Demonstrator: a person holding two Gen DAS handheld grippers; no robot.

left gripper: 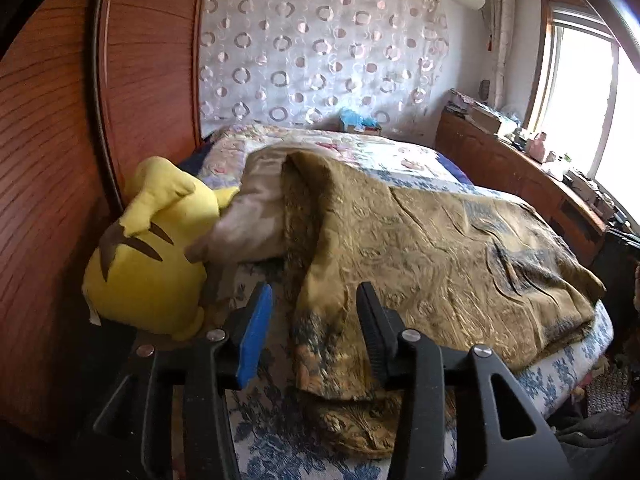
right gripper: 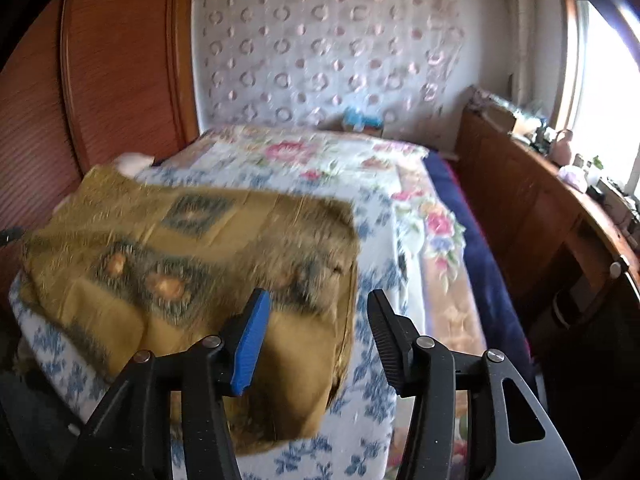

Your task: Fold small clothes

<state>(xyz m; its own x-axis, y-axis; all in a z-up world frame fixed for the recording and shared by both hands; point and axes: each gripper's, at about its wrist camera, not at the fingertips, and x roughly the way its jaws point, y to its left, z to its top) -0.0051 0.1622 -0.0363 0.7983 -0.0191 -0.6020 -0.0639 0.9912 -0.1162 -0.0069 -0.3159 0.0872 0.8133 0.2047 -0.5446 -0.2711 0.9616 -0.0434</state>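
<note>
Left view only: yellow plush toy [left gripper: 148, 256] beside the cloth [left gripper: 440, 256].
Left hand-held gripper [left gripper: 316, 320]: spread, empty.
Right hand-held gripper [right gripper: 318, 324]: spread, empty, over cloth [right gripper: 180, 256] on the bed [right gripper: 376, 360].

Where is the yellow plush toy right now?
In the left wrist view, the yellow plush toy lies at the left edge of the bed, against the wooden headboard, beside the olive-gold patterned cloth. It does not show in the right wrist view.
</note>
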